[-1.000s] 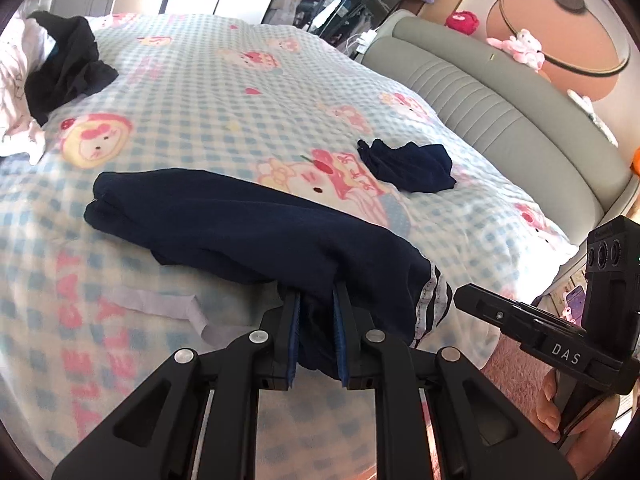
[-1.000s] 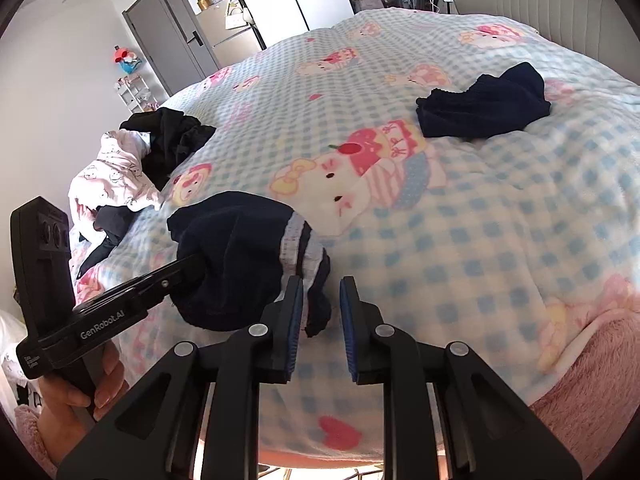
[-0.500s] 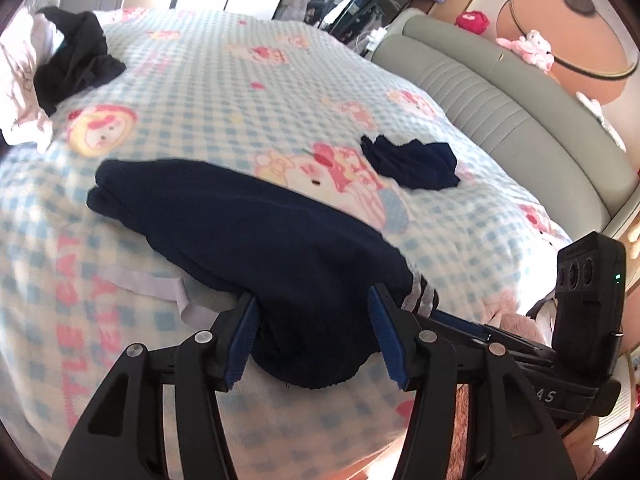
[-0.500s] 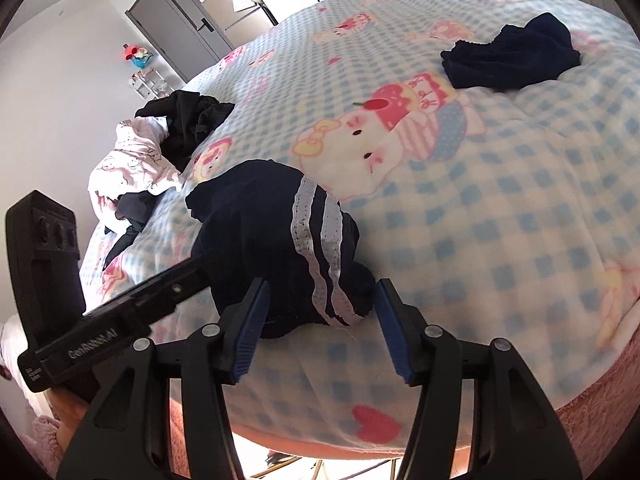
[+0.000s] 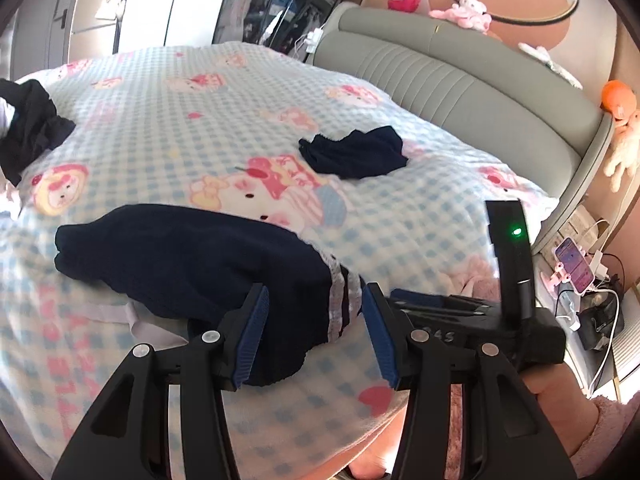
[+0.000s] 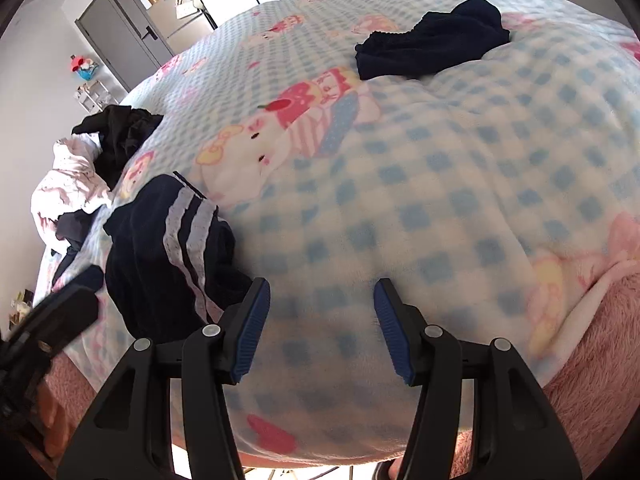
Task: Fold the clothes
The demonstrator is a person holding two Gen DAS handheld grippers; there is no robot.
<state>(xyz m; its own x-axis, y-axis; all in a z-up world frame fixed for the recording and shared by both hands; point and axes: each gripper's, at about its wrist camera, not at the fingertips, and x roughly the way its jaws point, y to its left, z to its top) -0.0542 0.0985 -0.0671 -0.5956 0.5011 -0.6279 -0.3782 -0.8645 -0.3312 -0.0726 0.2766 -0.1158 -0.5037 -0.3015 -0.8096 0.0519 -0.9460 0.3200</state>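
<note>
Left gripper is standing partly open after its jaws have just been closing a little, the near end of the navy striped garment lying between the blue pads untouched by them. Right gripper is hanging half open over bare checked blanket, nothing between its jaws, the garment lying just to its left. The garment is lying folded near the bed's front edge; a smaller navy piece is sitting well apart toward the headboard.
</note>
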